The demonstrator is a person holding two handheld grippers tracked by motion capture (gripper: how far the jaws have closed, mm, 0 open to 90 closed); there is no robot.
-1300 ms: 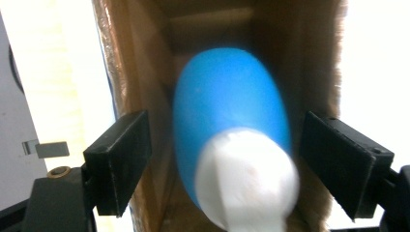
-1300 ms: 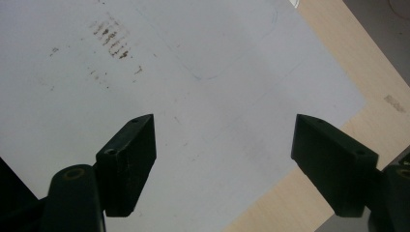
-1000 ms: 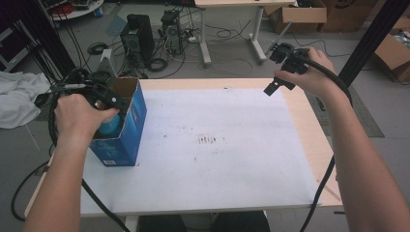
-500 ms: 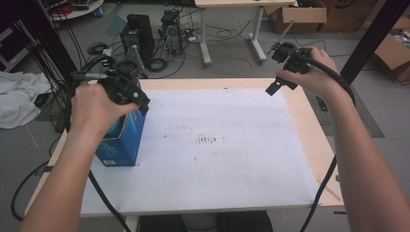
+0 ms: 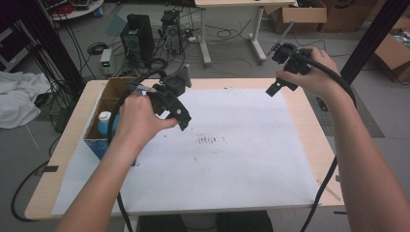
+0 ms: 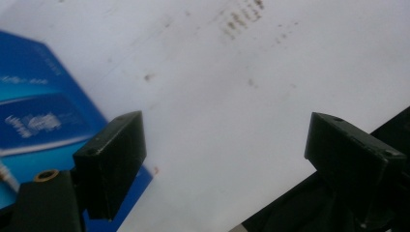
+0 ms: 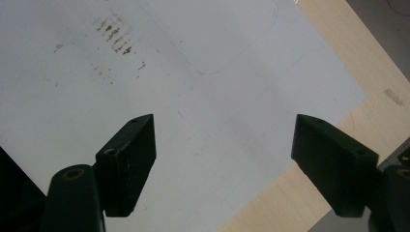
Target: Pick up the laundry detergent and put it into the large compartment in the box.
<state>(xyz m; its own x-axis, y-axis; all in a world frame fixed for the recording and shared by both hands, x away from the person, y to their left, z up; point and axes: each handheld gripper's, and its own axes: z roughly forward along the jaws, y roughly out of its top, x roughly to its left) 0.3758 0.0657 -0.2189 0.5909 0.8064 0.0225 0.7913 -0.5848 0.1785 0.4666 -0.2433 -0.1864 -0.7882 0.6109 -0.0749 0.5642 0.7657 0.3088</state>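
The blue box (image 5: 109,130) stands on the left edge of the table (image 5: 300,92), half on the white paper sheet (image 5: 241,164) that covers most of the tabletop. The box is open at the top, and inside it a blue bottle with a white cap (image 5: 103,121) is visible, upright as far as I can tell. The left gripper (image 5: 181,113) hangs just to the right of the box, a little above the paper, and its jaws stand wide apart with nothing between them; in the left gripper view the blue side of the box lies just beside the left jaw, not touching it. The right gripper (image 5: 273,89) is well apart from the box, raised over the far right corner of the paper, and its jaws are also spread wide and empty, with bare paper and the wooden table edge under them in the right gripper view. I judge that the bottle is already placed in the box and the left gripper has let it go, so the putting-in step looks finished. Nothing else lies on the paper except some brown stains (image 5: 209,140) to the right of the box, so little seems left, perhaps closing or moving the box.
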